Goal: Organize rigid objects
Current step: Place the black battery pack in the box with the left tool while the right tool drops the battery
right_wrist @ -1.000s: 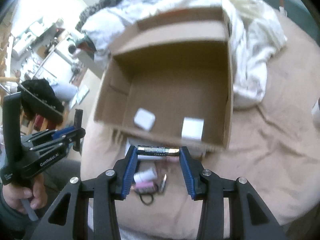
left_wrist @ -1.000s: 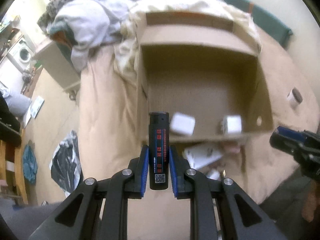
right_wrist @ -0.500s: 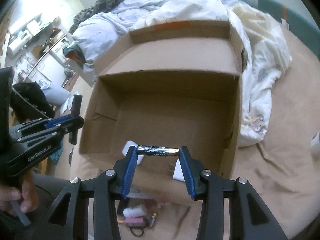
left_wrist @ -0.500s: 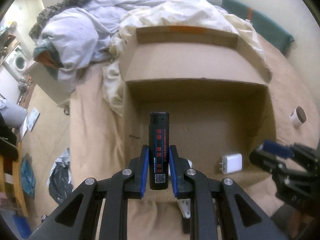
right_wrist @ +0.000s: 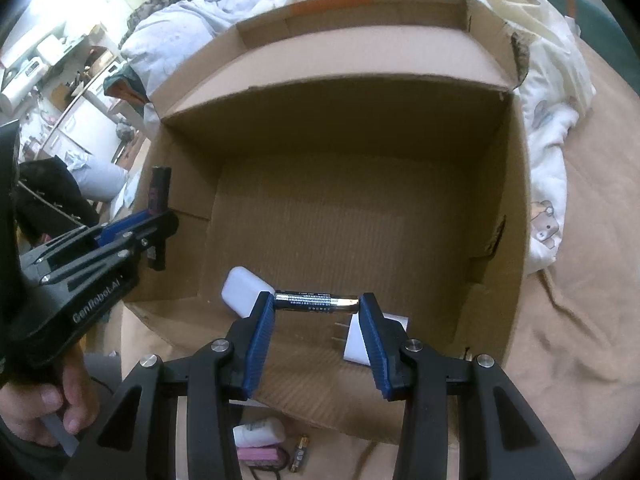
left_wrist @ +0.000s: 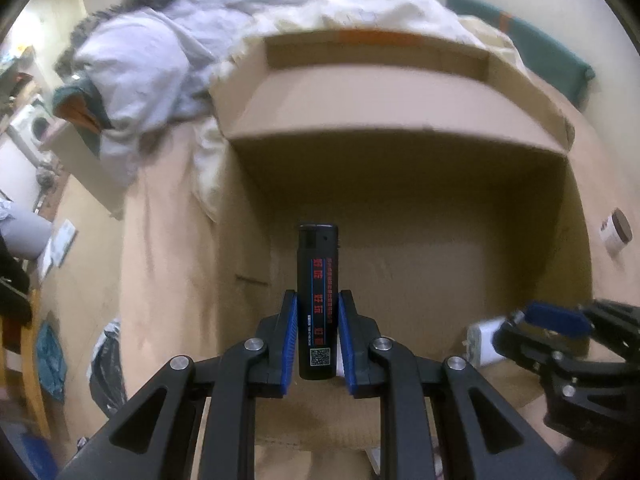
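Note:
My left gripper [left_wrist: 318, 338] is shut on a black lighter [left_wrist: 318, 300] with red print, held upright over the near left part of an open cardboard box [left_wrist: 400, 92]. My right gripper [right_wrist: 318, 308] is shut on a black and gold battery [right_wrist: 316, 303], held crosswise over the box's [right_wrist: 360, 64] near edge. A white rounded case [right_wrist: 242, 290] and a white plug charger [right_wrist: 356, 344] lie on the box floor. The left gripper with the lighter [right_wrist: 158, 192] shows at the left of the right wrist view. The right gripper [left_wrist: 560, 328] shows at the right of the left wrist view.
The box stands on a bed with a tan sheet [right_wrist: 580, 320]. Crumpled white bedding [left_wrist: 168, 60] lies behind and beside it. A white and pink item [right_wrist: 258, 442] and another battery [right_wrist: 300, 452] lie on the sheet before the box. A small round jar [left_wrist: 616, 234] sits right of it.
Both grippers have moved forward and over the box with their objects still held. The box now fills both views, and the loose items in front of it have dropped out of the left view.

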Demonstrator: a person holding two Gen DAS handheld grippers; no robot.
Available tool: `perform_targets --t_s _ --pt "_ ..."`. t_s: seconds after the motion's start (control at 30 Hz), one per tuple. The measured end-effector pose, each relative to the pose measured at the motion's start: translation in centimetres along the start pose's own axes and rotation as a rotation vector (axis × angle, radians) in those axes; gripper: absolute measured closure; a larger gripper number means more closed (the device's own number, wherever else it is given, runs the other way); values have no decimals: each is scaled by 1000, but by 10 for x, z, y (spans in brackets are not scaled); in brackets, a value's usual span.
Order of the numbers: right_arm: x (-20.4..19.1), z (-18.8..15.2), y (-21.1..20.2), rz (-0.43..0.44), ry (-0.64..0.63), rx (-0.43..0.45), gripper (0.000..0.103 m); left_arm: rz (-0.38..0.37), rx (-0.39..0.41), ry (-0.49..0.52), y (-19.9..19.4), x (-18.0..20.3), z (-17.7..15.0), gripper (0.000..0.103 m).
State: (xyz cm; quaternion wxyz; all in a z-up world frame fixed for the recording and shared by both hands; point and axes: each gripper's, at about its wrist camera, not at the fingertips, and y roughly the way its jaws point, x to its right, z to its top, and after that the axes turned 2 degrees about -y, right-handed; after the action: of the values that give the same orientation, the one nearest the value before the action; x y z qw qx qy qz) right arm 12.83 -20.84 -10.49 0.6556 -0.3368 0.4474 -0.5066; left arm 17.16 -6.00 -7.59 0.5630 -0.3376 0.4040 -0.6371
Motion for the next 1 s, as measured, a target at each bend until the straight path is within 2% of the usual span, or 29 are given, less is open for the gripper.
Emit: perform_targets --t_s 0.1,0.23,0.37,0.63,0.83,0.9,0.93,0.97,1.0 --pt "-1 -2 8 -30 -5 -22 58 9 -27 5 7 0 -4 85" --pt "-5 -5 15 -125 -53 -39 58 31 -59 3 20 -2 -8 86" --pt "0 -7 18 -98 -20 -59 58 41 -108 13 30 -1 -13 86" --pt "6 -7 17 -71 21 -71 58 66 -114 16 34 -2 -18 86" --pt "7 -6 4 -53 21 -21 56 65 -119 26 36 0 -20 85" --pt "9 -5 -1 -44 33 -1 50 51 -133 34 35 2 -18 79" --pt "11 -4 -4 -42 42 12 40 44 -139 37 35 3 -17 75" --pt "11 -3 -7 -43 47 22 33 41 -140 37 35 4 -17 65" --pt "11 -1 -9 -42 53 30 32 40 -134 36 33 4 -17 51"
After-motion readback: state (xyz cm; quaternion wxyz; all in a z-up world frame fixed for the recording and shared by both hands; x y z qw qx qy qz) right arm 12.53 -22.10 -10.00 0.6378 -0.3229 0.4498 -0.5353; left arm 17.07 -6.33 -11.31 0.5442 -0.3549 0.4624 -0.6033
